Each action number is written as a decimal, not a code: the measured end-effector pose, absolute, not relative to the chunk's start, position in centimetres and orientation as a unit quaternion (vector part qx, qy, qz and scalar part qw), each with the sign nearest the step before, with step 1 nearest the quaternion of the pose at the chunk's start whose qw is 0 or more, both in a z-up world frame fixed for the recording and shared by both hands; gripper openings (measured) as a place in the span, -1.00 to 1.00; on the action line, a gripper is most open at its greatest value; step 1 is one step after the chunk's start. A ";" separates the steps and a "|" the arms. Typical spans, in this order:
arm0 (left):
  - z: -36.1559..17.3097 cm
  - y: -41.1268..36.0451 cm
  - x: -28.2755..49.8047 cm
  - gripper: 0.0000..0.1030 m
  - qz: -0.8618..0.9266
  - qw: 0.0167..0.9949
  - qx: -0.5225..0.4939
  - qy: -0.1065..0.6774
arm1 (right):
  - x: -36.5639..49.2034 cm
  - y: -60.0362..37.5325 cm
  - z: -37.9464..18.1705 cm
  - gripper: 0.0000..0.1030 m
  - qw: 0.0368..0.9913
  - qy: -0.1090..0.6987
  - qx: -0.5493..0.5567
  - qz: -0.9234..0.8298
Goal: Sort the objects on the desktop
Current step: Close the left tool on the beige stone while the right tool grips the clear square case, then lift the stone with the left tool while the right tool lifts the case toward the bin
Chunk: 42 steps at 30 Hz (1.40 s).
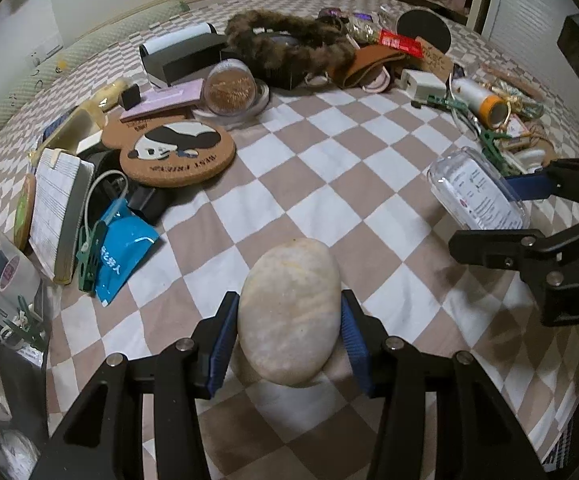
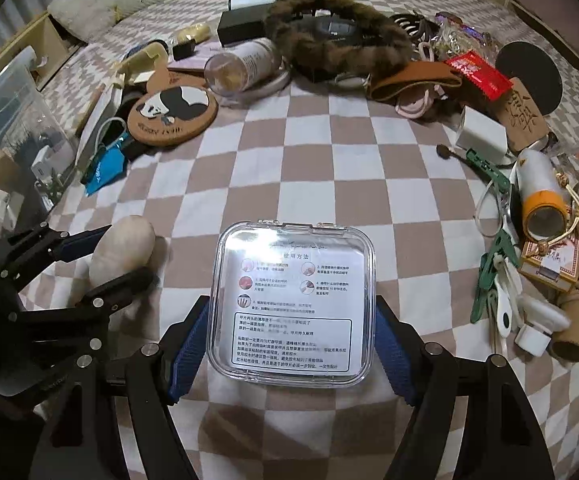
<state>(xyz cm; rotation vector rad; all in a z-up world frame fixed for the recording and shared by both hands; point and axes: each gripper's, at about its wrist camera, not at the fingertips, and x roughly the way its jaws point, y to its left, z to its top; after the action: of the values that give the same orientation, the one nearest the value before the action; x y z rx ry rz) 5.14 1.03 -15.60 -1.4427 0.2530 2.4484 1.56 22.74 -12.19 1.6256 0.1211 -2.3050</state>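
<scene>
A smooth pale stone (image 1: 289,312) sits between the blue pads of my left gripper (image 1: 287,334), which is shut on it just above the checkered cloth (image 1: 329,168). The right wrist view shows the same stone (image 2: 123,248) at the left in that gripper (image 2: 119,256). My right gripper (image 2: 293,344) is shut on a clear square plastic box (image 2: 293,308) with a printed instruction sheet inside, held a little above the cloth (image 2: 329,160). That box (image 1: 477,196) and my right gripper (image 1: 501,212) also show at the right of the left wrist view.
A panda cork coaster (image 1: 177,152), a notebook (image 1: 59,208) and a blue packet (image 1: 121,256) lie at the left. A fur collar (image 1: 289,40) and a jar (image 1: 231,88) lie at the back. A torch (image 2: 537,196), a white charger (image 2: 483,132) and green clips (image 2: 489,280) crowd the right.
</scene>
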 end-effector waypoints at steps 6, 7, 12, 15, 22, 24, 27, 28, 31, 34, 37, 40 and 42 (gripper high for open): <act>-14.2 0.8 5.3 -0.05 0.865 0.140 -0.475 0.077 | 2.5 18.6 -12.8 0.49 0.153 0.028 0.554 -0.818; -14.0 0.8 5.3 -0.05 0.867 0.139 -0.473 0.075 | 2.3 18.4 -12.5 0.49 0.153 0.028 0.553 -0.819; -12.9 0.6 5.3 -0.05 0.874 0.136 -0.461 0.072 | 1.8 18.4 -12.0 0.49 0.152 0.019 0.545 -0.824; -11.7 0.2 4.9 -0.05 0.881 0.126 -0.451 0.066 | 1.4 18.2 -11.5 0.49 0.152 0.017 0.541 -0.827; -7.1 -1.7 4.7 -0.05 0.903 0.103 -0.413 0.061 | 1.0 16.8 -8.3 0.49 0.165 0.011 0.510 -0.844; -5.7 -2.5 5.0 -0.05 0.909 0.094 -0.402 0.064 | 0.9 16.4 -7.0 0.49 0.172 0.006 0.499 -0.849; -3.6 -3.8 5.5 -0.05 0.917 0.086 -0.383 0.066 | 0.6 15.9 -5.1 0.49 0.177 -0.006 0.483 -0.858; -2.9 -4.3 5.8 -0.05 0.920 0.081 -0.376 0.068 | 0.5 15.8 -4.5 0.49 0.178 -0.009 0.478 -0.860; -1.2 -5.6 6.5 -0.05 0.928 0.070 -0.361 0.065 | 0.5 15.0 -2.7 0.49 0.190 -0.016 0.462 -0.866; 0.6 -7.2 7.1 -0.05 0.934 0.053 -0.347 0.061 | 0.6 13.7 -0.9 0.49 0.200 -0.012 0.445 -0.873; 2.3 -8.7 7.9 -0.05 0.940 0.038 -0.333 0.063 | 0.7 12.1 1.1 0.49 0.211 -0.011 0.428 -0.879; 4.2 -10.3 8.8 -0.05 0.946 0.023 -0.317 0.060 | 1.2 10.1 3.4 0.49 0.226 -0.005 0.408 -0.884; 5.5 -11.4 9.4 -0.05 0.950 0.013 -0.307 0.058 | 1.5 8.6 5.0 0.49 0.237 0.001 0.394 -0.888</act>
<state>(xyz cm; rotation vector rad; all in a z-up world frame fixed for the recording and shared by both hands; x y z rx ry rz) 9.39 -11.45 5.45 -0.9557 0.1809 2.9594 1.49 8.58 4.98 1.0808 0.0021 -2.4344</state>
